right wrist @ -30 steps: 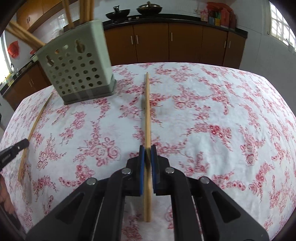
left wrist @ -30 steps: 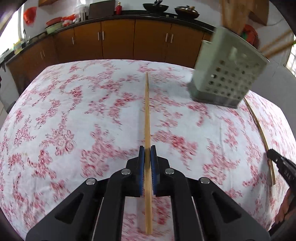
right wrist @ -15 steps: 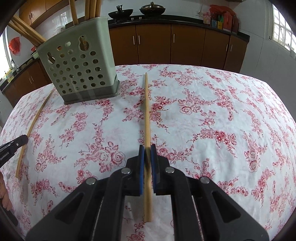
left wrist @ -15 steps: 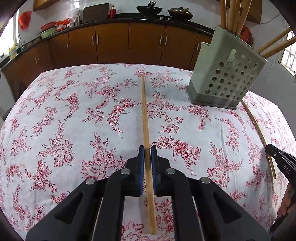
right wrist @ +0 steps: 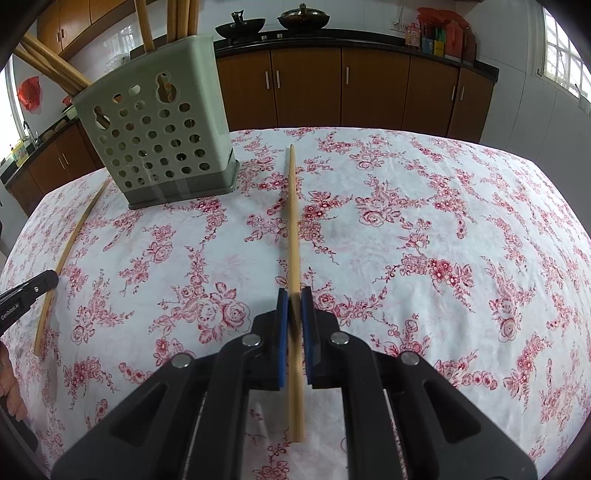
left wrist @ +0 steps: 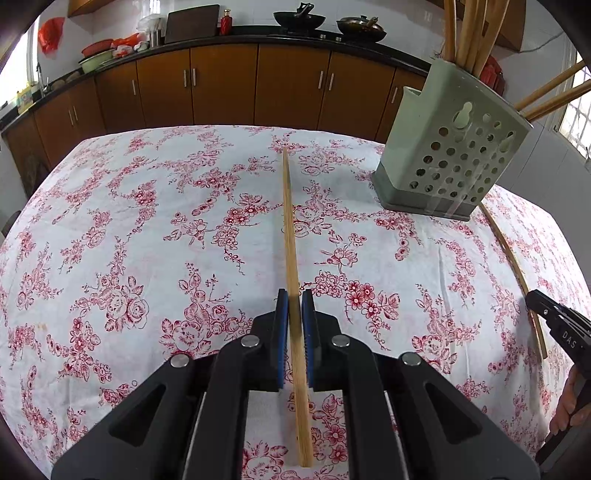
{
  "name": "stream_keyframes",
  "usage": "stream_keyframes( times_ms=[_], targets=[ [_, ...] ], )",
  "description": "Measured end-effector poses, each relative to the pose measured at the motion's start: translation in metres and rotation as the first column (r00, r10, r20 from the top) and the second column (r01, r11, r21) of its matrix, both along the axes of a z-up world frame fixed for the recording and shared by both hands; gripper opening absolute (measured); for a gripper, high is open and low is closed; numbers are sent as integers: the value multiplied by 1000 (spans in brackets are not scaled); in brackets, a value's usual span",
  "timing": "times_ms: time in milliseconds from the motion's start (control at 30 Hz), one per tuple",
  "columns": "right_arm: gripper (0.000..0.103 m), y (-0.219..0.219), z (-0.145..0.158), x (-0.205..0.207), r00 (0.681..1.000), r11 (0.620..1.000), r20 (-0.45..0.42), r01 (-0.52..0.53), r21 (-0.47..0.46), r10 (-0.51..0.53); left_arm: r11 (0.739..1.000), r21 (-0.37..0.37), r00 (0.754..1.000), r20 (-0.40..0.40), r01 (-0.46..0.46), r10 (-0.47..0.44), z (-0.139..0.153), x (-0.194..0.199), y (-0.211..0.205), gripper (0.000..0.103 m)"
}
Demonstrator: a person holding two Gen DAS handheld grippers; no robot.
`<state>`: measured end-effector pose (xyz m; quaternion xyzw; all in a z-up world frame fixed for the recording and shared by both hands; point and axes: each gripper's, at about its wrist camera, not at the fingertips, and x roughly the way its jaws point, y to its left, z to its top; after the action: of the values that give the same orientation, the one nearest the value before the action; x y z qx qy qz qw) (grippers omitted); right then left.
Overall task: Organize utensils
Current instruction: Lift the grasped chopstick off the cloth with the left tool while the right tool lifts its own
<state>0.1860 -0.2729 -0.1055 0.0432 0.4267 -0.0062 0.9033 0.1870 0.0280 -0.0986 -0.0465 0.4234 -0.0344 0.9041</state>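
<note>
My left gripper (left wrist: pixel 294 299) is shut on a long bamboo chopstick (left wrist: pixel 290 229) that points away over the flowered tablecloth (left wrist: pixel 147 240). The pale green perforated utensil holder (left wrist: pixel 450 155) stands at the far right with several wooden sticks in it. My right gripper (right wrist: pixel 294 299) is shut on a second chopstick (right wrist: pixel 293 214), and the holder (right wrist: pixel 155 140) is at its far left. Each view catches the other gripper at its edge: the right one (left wrist: pixel 554 325) with its chopstick (left wrist: pixel 517 266), the left one (right wrist: pixel 29 291) with its chopstick (right wrist: pixel 70 251).
Brown kitchen cabinets (left wrist: pixel 221 88) and a dark counter with woks (left wrist: pixel 299 18) run behind the table. A person's hand (left wrist: pixel 569 410) shows at the lower right of the left wrist view. The tablecloth (right wrist: pixel 443 240) spreads wide to the right of the holder.
The left wrist view was blurred a second ago and is now sharp and steady. Both grippers still clamp their chopsticks in much the same place.
</note>
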Motion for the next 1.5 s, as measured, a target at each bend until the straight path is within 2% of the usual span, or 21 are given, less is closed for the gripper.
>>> stream_keyframes(
  times_ms=[867, 1033, 1167, 1233, 1367, 1500],
  targets=[
    [9, -1, -1, 0, 1000, 1000, 0, -1, 1, 1, 1000, -7, 1000, -1, -4, 4, 1, 0, 1, 9],
    [9, -1, -1, 0, 1000, 1000, 0, 0, 3, 0, 1000, 26, 1000, -3, -5, 5, 1, -2, -3, 9],
    [10, 0, -1, -8, 1000, 1000, 1, 2, -1, -2, 998, 57, 1000, -3, 17, -17, 2, -13, -13, 19],
    [10, -1, 0, -12, 1000, 1000, 1, 1, 9, -1, 998, 67, 1000, -3, 19, -18, 3, -19, -16, 21],
    [10, -1, 1, -18, 1000, 1000, 1, -8, 18, 8, 997, 74, 1000, -3, 16, -16, 3, -28, -18, 20],
    [8, 0, 2, -23, 1000, 1000, 0, -19, 13, 19, 997, 73, 1000, -6, 6, -5, 3, -35, -16, 8]
  ],
)
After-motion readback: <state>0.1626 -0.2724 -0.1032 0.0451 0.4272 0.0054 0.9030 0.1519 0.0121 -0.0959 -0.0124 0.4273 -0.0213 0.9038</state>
